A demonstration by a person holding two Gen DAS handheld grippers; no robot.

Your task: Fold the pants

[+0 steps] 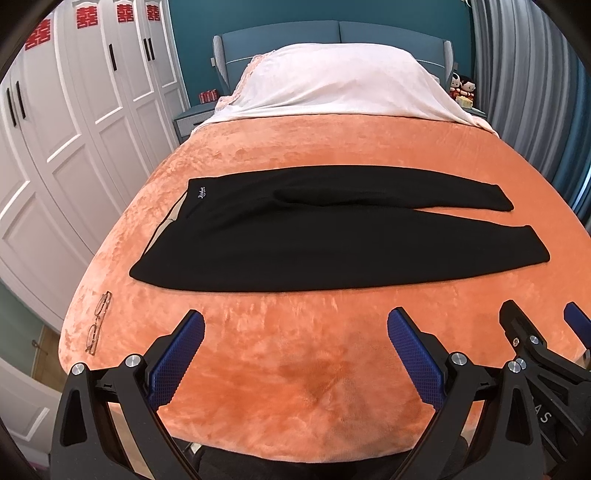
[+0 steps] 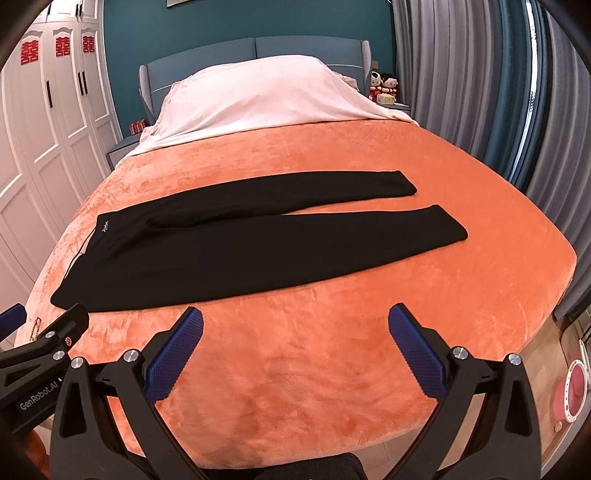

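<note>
Closest to me, my left gripper [image 1: 295, 354] and right gripper [image 2: 295, 352] both have their fingers spread wide, holding nothing, hovering over the near edge of the bed [image 1: 295, 387]. Glasses [image 1: 98, 323] lie off to the left. Further out, the black pants [image 1: 295, 232] lie flat across the orange blanket, waistband left, legs right.

Both wrist fisheyes look from the bed's foot toward the headboard [image 1: 332, 31], low over the orange blanket [image 1: 295, 369]. Left view sits left of right view; both share the black pants [image 2: 240, 243] and wardrobe [image 2: 55, 122].
</note>
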